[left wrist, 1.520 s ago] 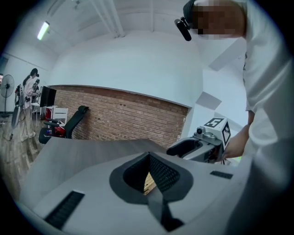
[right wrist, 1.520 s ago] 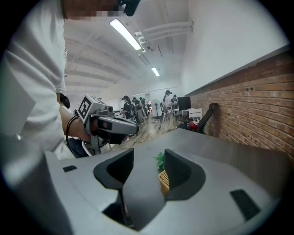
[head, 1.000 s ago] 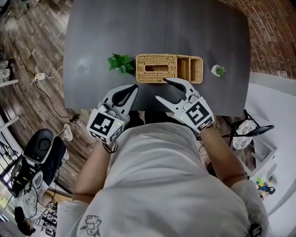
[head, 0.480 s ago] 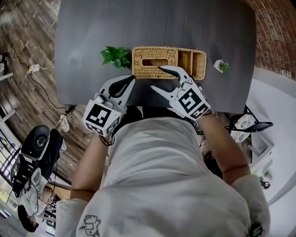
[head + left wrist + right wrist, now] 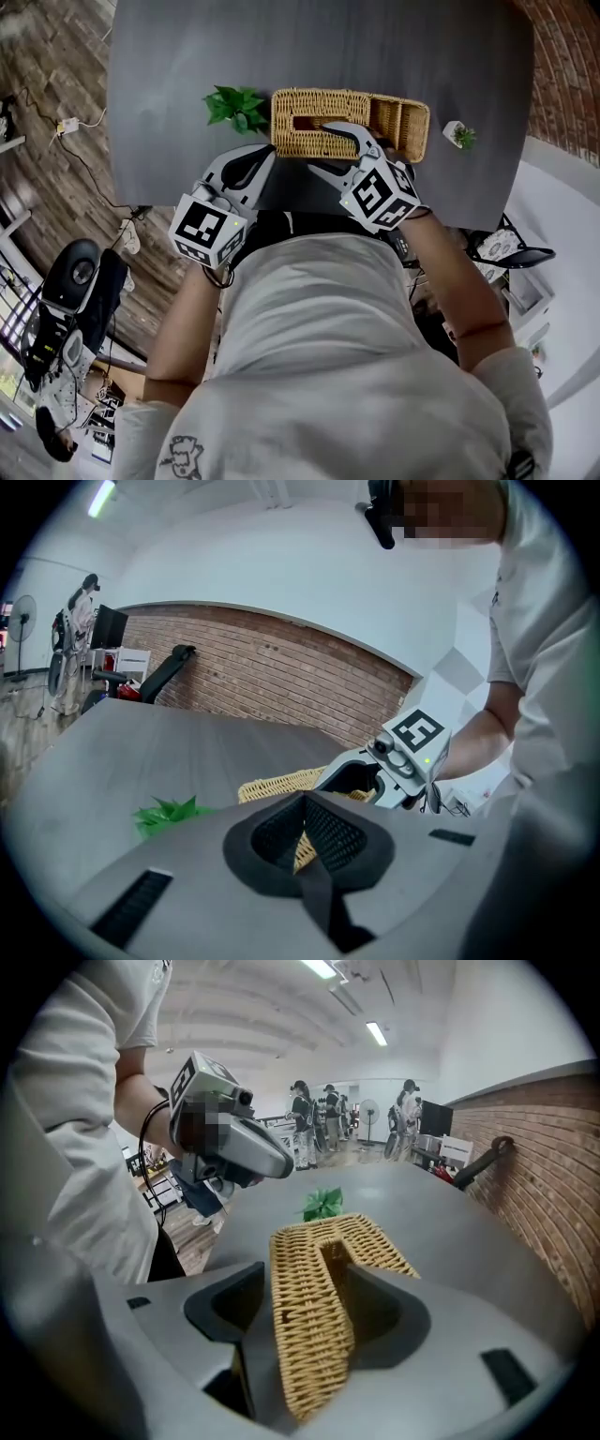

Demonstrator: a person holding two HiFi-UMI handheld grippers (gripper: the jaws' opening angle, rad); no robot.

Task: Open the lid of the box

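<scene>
**Right gripper (image 5: 319, 148) over the wicker box (image 5: 349, 103)**

We see the right gripper pitched down at the table's (image 5: 187, 75) near edge. Its jaws are spread, have just been opening, and straddle the lid's (image 5: 309, 1307) slotted strip. The left gripper (image 5: 269, 153) hangs beside it, jaws pressed together, empty. The tan woven box sits by that edge, lid on.

Rough, woven straw-coloured wicker of the box (image 5: 300, 103) before me, on a smooth matt dark-grey table (image 5: 328, 47), with 1 glossy-leaved green plant (image 5: 234, 105) and grainy wooden floorboards (image 5: 56, 75) below.
</scene>
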